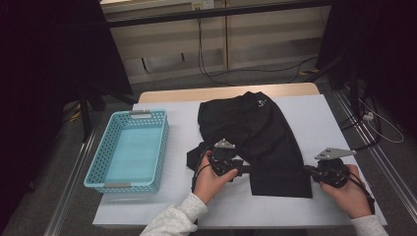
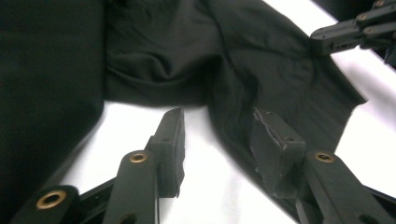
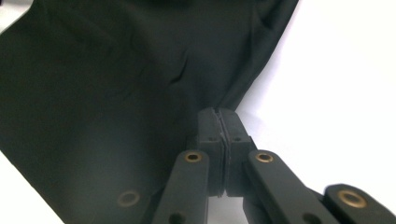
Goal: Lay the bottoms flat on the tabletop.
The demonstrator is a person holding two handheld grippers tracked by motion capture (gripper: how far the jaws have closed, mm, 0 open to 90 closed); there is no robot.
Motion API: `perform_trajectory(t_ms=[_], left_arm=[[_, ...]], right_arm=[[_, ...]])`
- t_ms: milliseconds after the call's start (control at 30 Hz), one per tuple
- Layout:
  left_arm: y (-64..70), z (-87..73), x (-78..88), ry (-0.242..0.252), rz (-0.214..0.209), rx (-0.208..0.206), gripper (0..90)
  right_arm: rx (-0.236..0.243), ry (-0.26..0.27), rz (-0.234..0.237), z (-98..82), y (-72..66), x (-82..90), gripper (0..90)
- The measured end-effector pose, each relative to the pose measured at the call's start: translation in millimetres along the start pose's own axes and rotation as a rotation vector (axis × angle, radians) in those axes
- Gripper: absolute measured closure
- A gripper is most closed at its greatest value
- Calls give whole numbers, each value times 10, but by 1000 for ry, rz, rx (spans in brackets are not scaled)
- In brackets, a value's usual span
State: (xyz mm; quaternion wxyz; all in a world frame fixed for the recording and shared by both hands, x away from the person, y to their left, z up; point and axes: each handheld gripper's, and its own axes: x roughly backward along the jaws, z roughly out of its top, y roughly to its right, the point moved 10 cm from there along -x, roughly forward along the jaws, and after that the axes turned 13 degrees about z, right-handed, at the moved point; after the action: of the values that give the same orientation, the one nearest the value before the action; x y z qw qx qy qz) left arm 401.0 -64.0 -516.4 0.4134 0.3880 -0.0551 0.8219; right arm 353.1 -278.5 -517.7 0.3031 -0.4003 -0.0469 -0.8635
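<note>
Black shorts (image 1: 258, 132) lie spread on the white table (image 1: 314, 118), right of the blue basket (image 1: 129, 150). The right gripper (image 3: 219, 116) is clamped on the hem's corner. The left gripper (image 2: 217, 133) stands apart at the opposite hem edge, one finger (image 2: 275, 144) on the cloth.

High view dim overall, soft and low-res; room edges left and right drop to near black. White table cover (image 1: 314, 123) is the brightest area, evenly lit from above, no hard glare. Faint soft shadow under the blue basket (image 1: 129, 150). Black garment (image 1: 268, 142) reads as a flat dark shape, folds barely visible.

Left gripper view: white surface slightly blown out, cloth (image 2: 187, 56) shows soft folds with a mild sheen, near jaws a bit soft, far gripper at top right blurred. Left side sinks into shadow.

Right gripper view: white area at right overexposed, no texture. Cloth (image 3: 93, 102) dark, low contrast, slightly out of focus; close jaws sharper.
</note>
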Motion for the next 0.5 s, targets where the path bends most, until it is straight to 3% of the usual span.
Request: perform_trajectory(t_ms=[233, 500], left_arm=[[27, 41, -52, 21, 6, -15, 514], [138, 23, -179, -6, 0, -39, 560]], right_arm=[[-10, 5, 12, -15, -1, 6, 895], [-17, 11, 16, -48, 10, 16, 876]])
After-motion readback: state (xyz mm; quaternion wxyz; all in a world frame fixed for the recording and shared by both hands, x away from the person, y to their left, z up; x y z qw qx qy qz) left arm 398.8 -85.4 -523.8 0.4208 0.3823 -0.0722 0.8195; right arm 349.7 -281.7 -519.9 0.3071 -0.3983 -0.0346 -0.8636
